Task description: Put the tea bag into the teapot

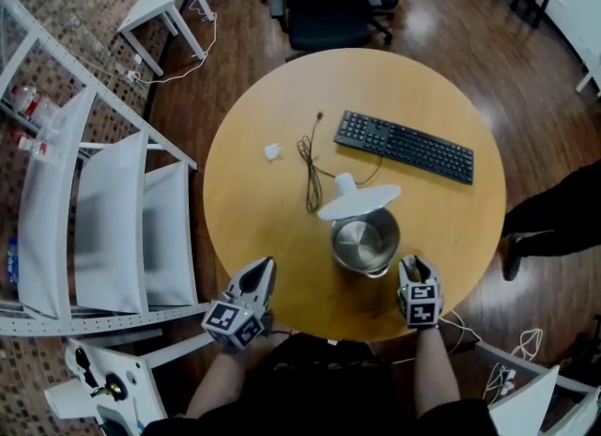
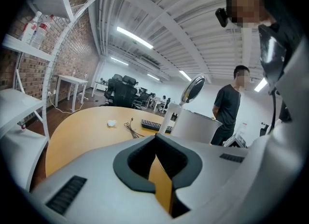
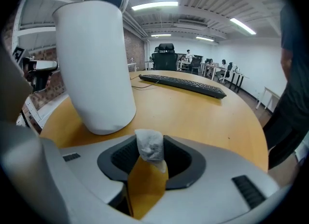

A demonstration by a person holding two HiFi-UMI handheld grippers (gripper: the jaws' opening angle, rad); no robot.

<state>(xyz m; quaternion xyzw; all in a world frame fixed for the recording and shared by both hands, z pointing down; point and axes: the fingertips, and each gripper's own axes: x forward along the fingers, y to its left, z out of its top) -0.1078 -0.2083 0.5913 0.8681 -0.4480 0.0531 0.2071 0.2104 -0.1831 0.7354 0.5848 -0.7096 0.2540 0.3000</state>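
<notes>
Tea bag (image 3: 148, 146) pinched in the right gripper (image 1: 415, 263), beside the open teapot (image 3: 96, 68).
The tea bag is held upright at the tips of the jaws, which are closed narrowly on its lower part; its long axis is seen running straight up, with the crumpled top standing clear above the pads. The teapot is found just ahead and to the left of this gripper, its lid (image 1: 362, 201) tipped back on the far side, and only bare steel is seen inside. The left gripper (image 1: 260, 267), farther left at the near edge of the table (image 1: 272, 227), is closed and empty. Well ahead, a keyboard (image 1: 404, 146), a cable (image 1: 310, 166) and a white scrap (image 1: 272, 151) are laid out.
</notes>
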